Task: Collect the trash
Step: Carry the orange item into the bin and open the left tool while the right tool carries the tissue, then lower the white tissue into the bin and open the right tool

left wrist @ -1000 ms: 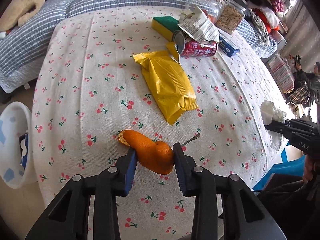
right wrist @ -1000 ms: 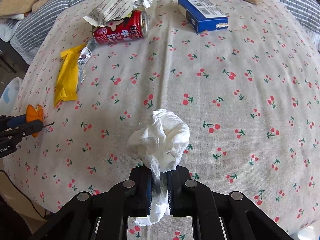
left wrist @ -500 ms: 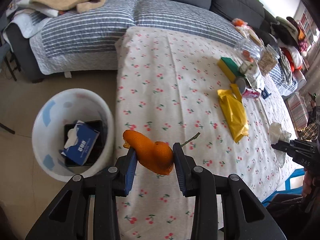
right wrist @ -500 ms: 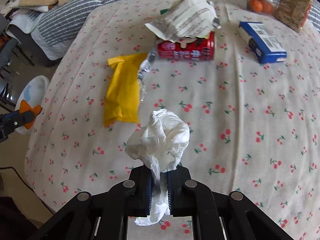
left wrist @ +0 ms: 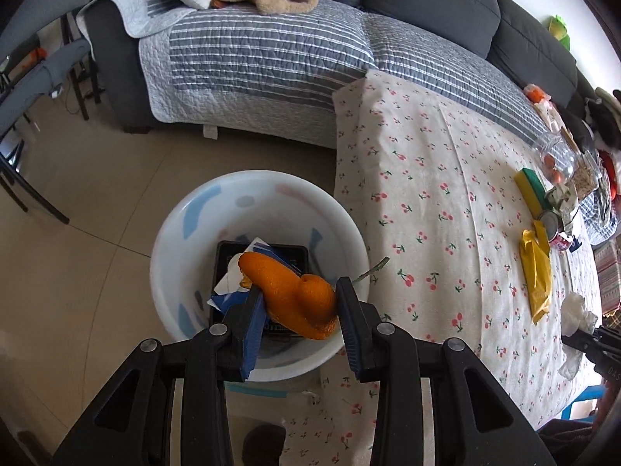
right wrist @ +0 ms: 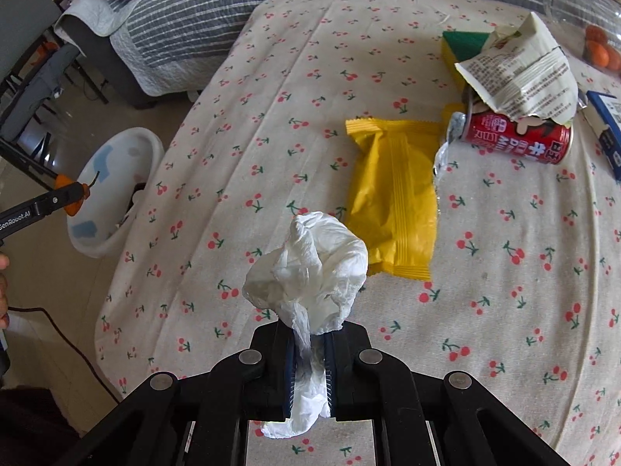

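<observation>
My left gripper (left wrist: pixel 298 299) is shut on an orange peel (left wrist: pixel 289 295) and holds it above the white trash bin (left wrist: pixel 182 225) on the floor beside the table. The bin holds a blue carton and dark trash. My right gripper (right wrist: pixel 307 343) is shut on a crumpled white tissue (right wrist: pixel 310 268) above the near edge of the cherry-print table (right wrist: pixel 310 97). A yellow wrapper (right wrist: pixel 392 202), a red can (right wrist: pixel 516 138) and crumpled paper (right wrist: pixel 520 77) lie on the table. In the right wrist view the left gripper (right wrist: pixel 73 194) hangs over the bin (right wrist: pixel 112 182).
A green-yellow sponge (right wrist: pixel 462 44), a blue box (right wrist: pixel 605 132) and a jar with oranges (right wrist: pixel 597 46) sit at the table's far side. A grey striped sofa (left wrist: pixel 271 58) stands behind the table. Chair legs (left wrist: pixel 23 190) stand on the floor at left.
My left gripper carried the orange peel off the table leftward and now holds it over the bin. My right gripper swung left with the tissue, now facing the yellow wrapper.
</observation>
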`<state>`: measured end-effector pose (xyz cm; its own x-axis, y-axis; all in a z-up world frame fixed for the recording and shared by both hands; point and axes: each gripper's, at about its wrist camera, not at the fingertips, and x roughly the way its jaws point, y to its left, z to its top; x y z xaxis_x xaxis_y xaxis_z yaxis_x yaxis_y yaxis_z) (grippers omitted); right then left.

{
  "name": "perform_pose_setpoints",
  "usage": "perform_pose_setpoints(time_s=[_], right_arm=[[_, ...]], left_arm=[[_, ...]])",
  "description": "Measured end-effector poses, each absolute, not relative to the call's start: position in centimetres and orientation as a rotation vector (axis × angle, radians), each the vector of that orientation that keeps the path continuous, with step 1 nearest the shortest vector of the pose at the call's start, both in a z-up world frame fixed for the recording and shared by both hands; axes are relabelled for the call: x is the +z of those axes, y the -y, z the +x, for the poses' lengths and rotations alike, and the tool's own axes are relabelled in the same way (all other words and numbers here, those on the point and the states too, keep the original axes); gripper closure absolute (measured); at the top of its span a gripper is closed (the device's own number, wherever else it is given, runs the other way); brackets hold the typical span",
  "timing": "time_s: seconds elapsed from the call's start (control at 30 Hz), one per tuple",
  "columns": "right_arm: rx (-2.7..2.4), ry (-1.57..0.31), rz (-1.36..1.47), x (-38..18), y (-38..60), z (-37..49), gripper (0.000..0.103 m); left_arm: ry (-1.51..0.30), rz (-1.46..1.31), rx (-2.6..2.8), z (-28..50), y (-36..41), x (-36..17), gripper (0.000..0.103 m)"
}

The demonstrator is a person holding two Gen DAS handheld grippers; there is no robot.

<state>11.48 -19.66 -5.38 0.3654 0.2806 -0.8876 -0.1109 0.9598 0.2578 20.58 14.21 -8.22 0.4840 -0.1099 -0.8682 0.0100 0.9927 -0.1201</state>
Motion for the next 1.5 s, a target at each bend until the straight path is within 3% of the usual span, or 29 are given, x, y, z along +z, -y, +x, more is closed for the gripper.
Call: perform_pose_setpoints(time_s=[0.1, 0.17, 0.23, 0.27, 0.53, 1.33, 1.37, 1.43, 1.47, 1.5], right_arm=[[0.258, -1.173, 0.168, -5.5, 19.0, 11.8, 0.094], [0.26, -1.174, 0.172, -5.5, 18.5, 12.1, 0.094], [0.263, -1.176, 0.174, -5.7, 18.1, 12.4, 0.093], [0.264, -1.177, 0.174, -5.7, 17.9, 12.4, 0.093], [0.316, -1.184, 0.144, -5.5, 14.1, 13.5, 0.093], [0.549, -1.15, 0.248, -7.5, -2.0, 23.7, 0.087], [0.548, -1.146, 0.258, -7.5, -2.2, 24.0, 0.083], [0.538, -1.15, 0.279, -7.6, -2.2, 24.4, 0.059], [0.528, -1.153, 0.293, -7.6, -2.2, 24.4, 0.042], [0.52, -1.153, 0.309, -7.6, -2.0, 24.4, 0.038]], left_arm=[[-1.075, -0.108, -0.059, 20.9, -14.7, -8.7, 0.054], [-1.091, -0.123, -0.048, 20.9, -15.0, -8.9, 0.032], [-1.107, -0.137, -0.049, 20.7, -15.3, -8.9, 0.017], [-1.108, -0.139, -0.052, 20.5, -15.4, -8.8, 0.015], [-1.092, -0.035, 0.016, 18.4, -16.8, -6.8, 0.008], [-1.137, -0.058, 0.135, 17.3, -22.9, -8.0, 0.007], [-1.137, -0.057, 0.134, 17.3, -22.9, -8.0, 0.007], [-1.138, -0.055, 0.133, 17.5, -22.7, -8.0, 0.007], [-1.139, -0.054, 0.13, 17.5, -22.6, -8.1, 0.007], [-1.14, -0.052, 0.127, 17.6, -22.5, -8.1, 0.007]])
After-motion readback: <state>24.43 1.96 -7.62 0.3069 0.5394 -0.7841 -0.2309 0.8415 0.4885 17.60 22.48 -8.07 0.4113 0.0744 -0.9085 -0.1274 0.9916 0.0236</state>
